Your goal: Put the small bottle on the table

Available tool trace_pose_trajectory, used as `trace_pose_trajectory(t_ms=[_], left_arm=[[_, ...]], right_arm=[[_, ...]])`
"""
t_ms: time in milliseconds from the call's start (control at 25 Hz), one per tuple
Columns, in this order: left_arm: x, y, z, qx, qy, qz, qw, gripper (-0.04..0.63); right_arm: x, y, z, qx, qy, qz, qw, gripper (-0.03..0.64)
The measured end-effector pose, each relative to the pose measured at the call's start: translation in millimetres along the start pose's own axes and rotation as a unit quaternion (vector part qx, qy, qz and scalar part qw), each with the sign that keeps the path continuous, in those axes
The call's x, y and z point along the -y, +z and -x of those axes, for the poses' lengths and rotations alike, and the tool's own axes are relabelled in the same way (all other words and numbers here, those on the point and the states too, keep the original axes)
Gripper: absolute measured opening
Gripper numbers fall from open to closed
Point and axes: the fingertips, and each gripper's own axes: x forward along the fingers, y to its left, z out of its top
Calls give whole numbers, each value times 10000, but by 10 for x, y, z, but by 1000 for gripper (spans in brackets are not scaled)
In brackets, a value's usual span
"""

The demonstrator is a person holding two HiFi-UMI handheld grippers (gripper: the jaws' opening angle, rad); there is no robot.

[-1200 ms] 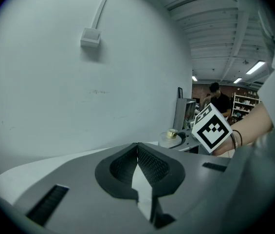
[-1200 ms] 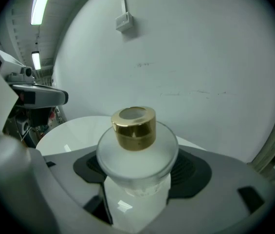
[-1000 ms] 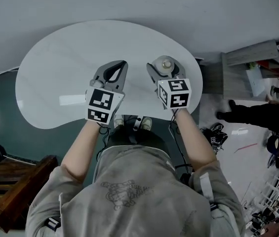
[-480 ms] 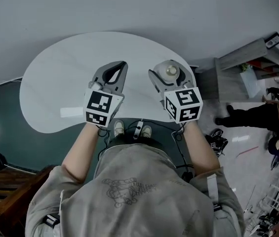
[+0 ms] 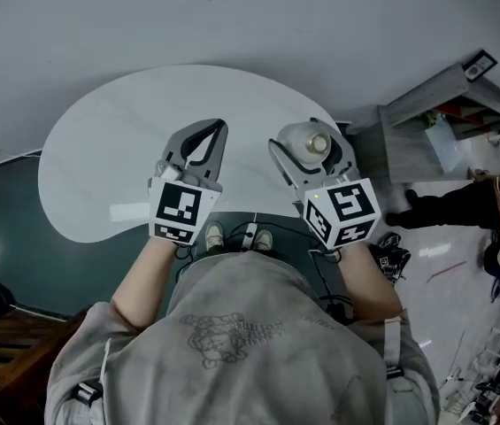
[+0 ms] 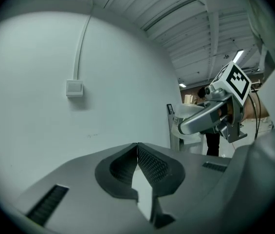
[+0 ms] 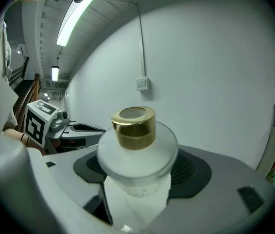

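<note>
Right tongs point(image 5: 306, 147) clamp the gold-capped small bottle point(image 7: 136, 152) upright over the white bench point(image 5: 117, 140), likely for set-down; left tongs point(image 5: 218, 131) pressed together, empty, held clear.

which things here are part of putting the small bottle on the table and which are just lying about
Part of the job:
- small bottle, gold cap, held upright
- right gripper, fingers shut on it
- white table

Just lying about:
- left gripper, shut and empty
- shelf unit beside the table
- wall switch
</note>
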Motion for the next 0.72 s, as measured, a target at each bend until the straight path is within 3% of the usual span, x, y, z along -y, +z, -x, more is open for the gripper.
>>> trace_pose_trajectory(t_ms=[720], left_arm=[[411,19,303,3,-277,-8,9996,18]], right_arm=[[-291,-179,393,-133,352,-21,9993,324]])
